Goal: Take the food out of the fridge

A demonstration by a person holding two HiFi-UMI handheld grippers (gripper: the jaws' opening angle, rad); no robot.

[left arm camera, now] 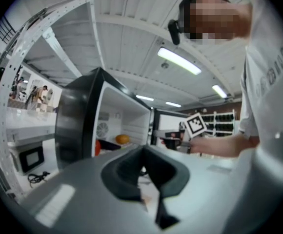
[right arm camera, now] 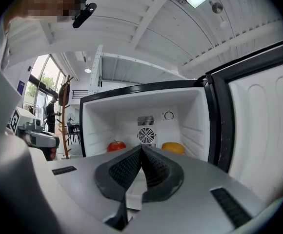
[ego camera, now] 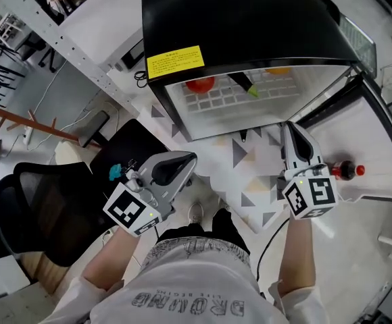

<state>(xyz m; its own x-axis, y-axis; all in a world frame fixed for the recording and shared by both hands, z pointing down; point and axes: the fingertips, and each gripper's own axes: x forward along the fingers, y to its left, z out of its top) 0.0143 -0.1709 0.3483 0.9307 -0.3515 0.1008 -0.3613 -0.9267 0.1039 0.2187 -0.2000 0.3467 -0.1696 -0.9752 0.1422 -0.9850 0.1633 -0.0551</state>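
A black mini fridge [ego camera: 250,19] stands open, its door [ego camera: 368,147] swung out to the right. On its white shelf lie a red fruit [ego camera: 201,84], an orange fruit [ego camera: 279,71] and a dark item with a green tip [ego camera: 245,85]. The right gripper view faces the cavity, with the red fruit [right arm camera: 116,146] at back left and the orange fruit [right arm camera: 172,147] at back right. My right gripper [ego camera: 292,127] [right arm camera: 141,147] is shut and empty, just outside the opening. My left gripper [ego camera: 188,159] [left arm camera: 143,149] hangs lower left of the fridge, shut with nothing in it.
A dark bottle with a red cap [ego camera: 345,171] lies in the door's shelf. A black office chair [ego camera: 40,208] stands at the left behind my left gripper. White metal shelving [ego camera: 81,59] runs along the fridge's left side, with a small black appliance [left arm camera: 29,157] on it.
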